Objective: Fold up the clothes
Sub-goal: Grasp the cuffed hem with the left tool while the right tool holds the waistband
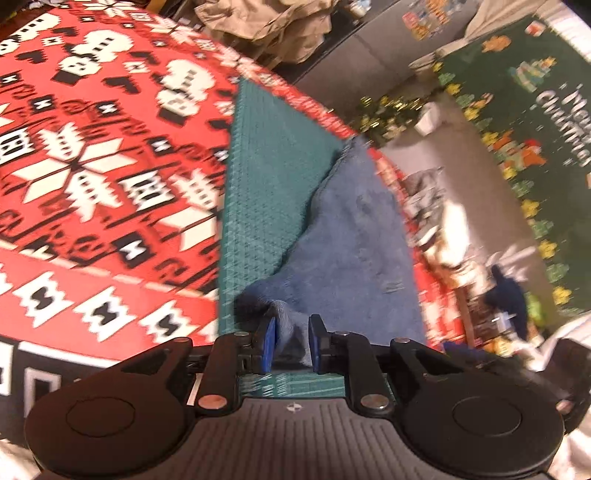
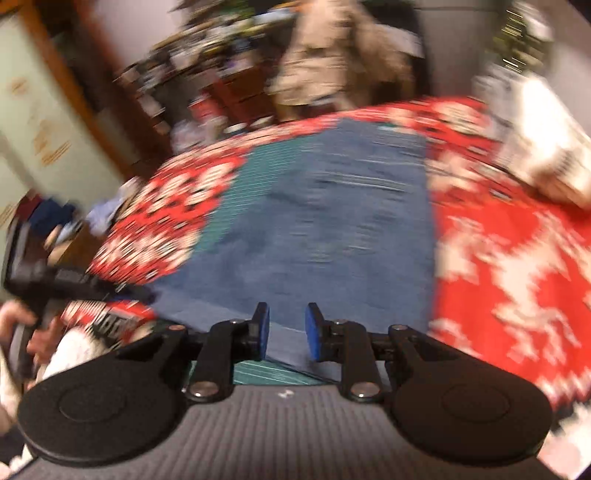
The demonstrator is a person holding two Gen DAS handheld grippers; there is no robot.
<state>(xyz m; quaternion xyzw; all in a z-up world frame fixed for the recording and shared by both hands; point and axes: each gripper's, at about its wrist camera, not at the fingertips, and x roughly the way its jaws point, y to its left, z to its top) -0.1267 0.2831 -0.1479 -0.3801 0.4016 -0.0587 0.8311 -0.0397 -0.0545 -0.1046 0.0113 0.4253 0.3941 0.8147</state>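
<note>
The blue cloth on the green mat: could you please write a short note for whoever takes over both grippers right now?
Left gripper: jaws slightly apart, a bunched corner of the blue cloth between the pads; a firm pinch cannot be confirmed.
Right gripper: jaws apart above the cloth's near edge, holding nothing; this view is motion-blurred.
Things: the cloth lies on the green mat, which sits on the red patterned tablecloth. A beige garment waits beyond the table's far edge.
Done: the cloth looks partly folded, one edge running diagonally across the mat.
Left: square up that fold and finish it, then probably the beige garment.
</note>
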